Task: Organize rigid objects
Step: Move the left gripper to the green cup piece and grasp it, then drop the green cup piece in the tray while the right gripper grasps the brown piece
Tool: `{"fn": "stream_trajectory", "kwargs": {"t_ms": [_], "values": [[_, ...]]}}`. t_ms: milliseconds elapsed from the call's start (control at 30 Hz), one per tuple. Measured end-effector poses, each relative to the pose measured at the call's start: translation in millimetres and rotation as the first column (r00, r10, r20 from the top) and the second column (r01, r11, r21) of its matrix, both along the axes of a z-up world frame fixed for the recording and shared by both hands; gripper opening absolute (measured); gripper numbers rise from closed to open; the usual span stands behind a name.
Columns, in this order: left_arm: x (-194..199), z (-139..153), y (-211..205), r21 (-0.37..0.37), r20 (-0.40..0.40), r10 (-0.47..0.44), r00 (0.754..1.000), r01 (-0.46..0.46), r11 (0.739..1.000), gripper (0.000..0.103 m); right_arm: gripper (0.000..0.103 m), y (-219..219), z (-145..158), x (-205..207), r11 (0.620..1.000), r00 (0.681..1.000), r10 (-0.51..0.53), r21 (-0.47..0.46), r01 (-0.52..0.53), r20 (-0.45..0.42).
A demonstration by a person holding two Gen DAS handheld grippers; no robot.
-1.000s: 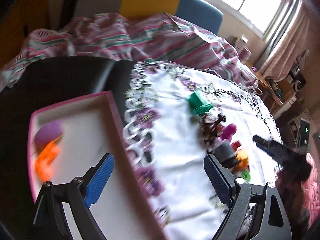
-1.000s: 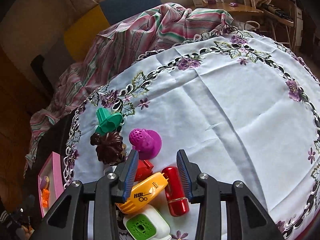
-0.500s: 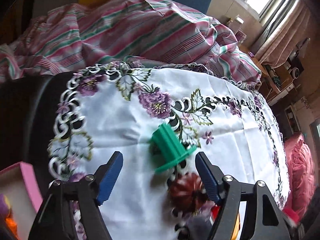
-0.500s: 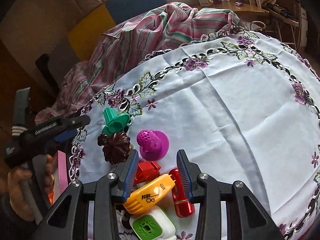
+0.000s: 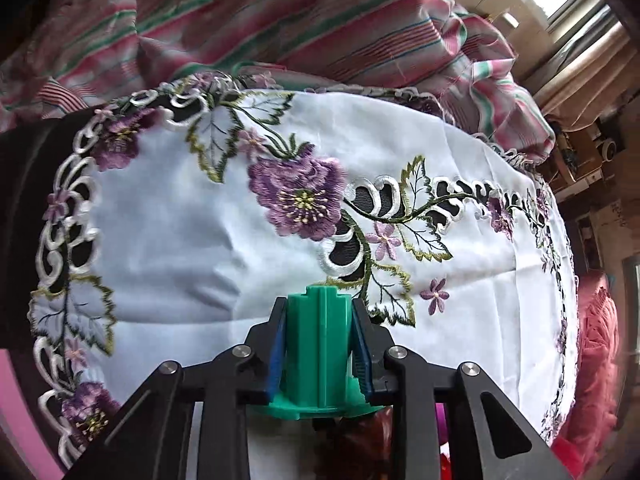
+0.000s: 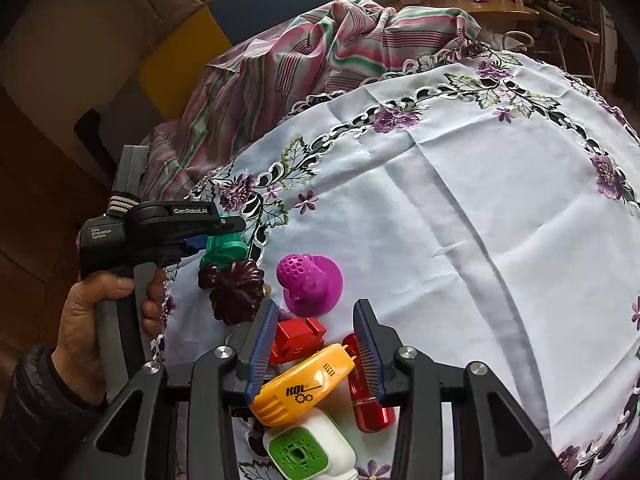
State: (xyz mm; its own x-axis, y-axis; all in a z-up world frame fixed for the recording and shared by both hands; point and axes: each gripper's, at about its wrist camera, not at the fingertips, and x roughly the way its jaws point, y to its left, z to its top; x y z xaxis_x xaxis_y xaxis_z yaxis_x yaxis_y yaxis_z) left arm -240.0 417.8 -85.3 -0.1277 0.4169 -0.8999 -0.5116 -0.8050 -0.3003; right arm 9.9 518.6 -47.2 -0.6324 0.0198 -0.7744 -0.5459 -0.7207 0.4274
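Observation:
My left gripper (image 5: 320, 320) is shut on a green ribbed plastic piece (image 5: 320, 344) with a round flange. The right wrist view shows that gripper (image 6: 200, 236) clamped on the same green piece (image 6: 224, 246) at the table's left edge. My right gripper (image 6: 316, 328) is open and empty above a yellow toy (image 6: 304, 386), a red block (image 6: 294, 338) and a red cylinder (image 6: 366, 396). A dark brown flower shape (image 6: 234, 290), a magenta knobbed piece (image 6: 310, 282) and a white-green square piece (image 6: 306, 446) lie close by.
The round table has a white embroidered cloth (image 6: 460, 220) with purple flowers. A striped pink-green cloth (image 5: 280, 28) is heaped beyond the far edge. A pink tray edge (image 5: 16, 412) shows at the lower left. Chairs stand behind.
My left gripper moved from over the pink tray to the green piece and closed on it. My right gripper stayed open over the toy pile.

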Motion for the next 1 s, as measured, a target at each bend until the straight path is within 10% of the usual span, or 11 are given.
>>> {"fn": "stream_trajectory", "kwargs": {"t_ms": [400,700,1000], "values": [[57.4,59.4,-102.1,0.078,-0.202,-0.048,0.978,0.065,0.995,0.030,0.040,-33.0,14.4,-13.1,0.980,0.992,0.129,0.152,-0.127,-0.007],[106.1,104.5,-171.0,0.197,-0.263,-0.015,0.965,0.068,0.978,0.030,0.040,-76.6,16.7,-60.8,0.921,0.947,0.318,0.222,-0.319,0.040],[135.4,113.2,-260.0,0.255,-0.233,0.099,0.968,-0.037,0.966,0.030,0.036,-81.0,-16.6,-115.4,0.919,0.943,0.294,0.226,-0.323,0.154]]}}
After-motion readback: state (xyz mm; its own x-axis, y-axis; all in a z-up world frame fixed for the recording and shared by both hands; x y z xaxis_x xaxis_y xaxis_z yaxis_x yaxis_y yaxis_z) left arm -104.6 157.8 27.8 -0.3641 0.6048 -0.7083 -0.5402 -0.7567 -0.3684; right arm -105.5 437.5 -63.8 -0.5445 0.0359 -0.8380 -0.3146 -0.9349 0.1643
